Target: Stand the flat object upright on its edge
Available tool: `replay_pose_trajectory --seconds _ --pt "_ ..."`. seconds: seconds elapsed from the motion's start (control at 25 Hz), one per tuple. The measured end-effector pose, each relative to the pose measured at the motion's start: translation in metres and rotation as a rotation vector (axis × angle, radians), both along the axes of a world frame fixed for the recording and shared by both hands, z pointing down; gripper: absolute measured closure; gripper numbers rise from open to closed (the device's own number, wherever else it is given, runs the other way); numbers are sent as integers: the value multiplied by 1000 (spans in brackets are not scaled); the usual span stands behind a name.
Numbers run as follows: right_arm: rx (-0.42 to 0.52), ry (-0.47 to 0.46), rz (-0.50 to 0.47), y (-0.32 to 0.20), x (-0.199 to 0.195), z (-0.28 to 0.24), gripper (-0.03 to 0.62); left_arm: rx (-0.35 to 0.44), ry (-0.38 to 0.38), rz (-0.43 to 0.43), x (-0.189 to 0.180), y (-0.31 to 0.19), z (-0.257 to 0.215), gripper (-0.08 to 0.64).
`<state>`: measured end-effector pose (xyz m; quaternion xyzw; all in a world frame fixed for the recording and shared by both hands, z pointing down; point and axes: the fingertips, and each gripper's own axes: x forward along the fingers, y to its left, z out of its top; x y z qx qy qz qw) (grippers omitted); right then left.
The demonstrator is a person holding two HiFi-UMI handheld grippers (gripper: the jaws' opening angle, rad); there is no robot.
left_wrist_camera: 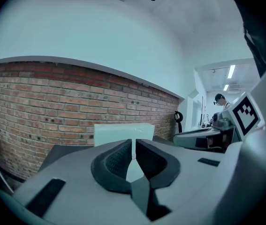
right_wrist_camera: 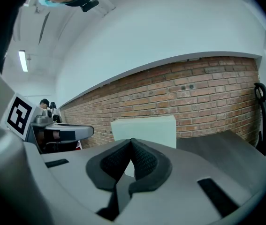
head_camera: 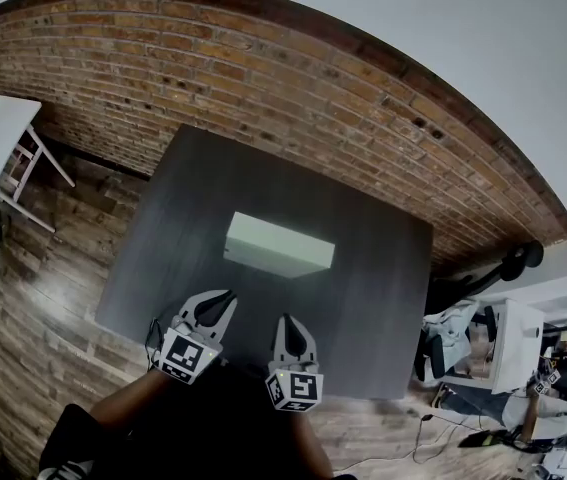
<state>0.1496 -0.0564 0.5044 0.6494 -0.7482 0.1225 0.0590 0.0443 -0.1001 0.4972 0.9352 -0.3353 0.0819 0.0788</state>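
Both fingers (left_wrist_camera: 114, 162) together on left gripper (head_camera: 227, 298), right gripper (head_camera: 286, 320), pale slab (head_camera: 278, 245), dk table (head_camera: 383, 268), brick wall (head_camera: 263, 68)

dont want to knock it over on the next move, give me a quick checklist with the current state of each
1. Left gripper empty, fingers together: ok.
2. Right gripper empty, fingers together: ok.
3. Fingers open enough to take the pale block: not ok, both shut.
4. Block apart from both grippers: ok.
5. Block well inside the edges of the dark table: ok.
6. Block already up on its edge: looks so, but cannot tell for sure.
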Motion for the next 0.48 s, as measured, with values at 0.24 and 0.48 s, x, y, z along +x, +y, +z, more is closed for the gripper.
replay_pose_trajectory --seconds 0.24,0.48 --pt "5 -2 -4 2 0 0 568 4 -2 6 1 2 0 508" --pt "6 4 -14 2 -2 -2 568 4 -3 9 2 4 0 508"
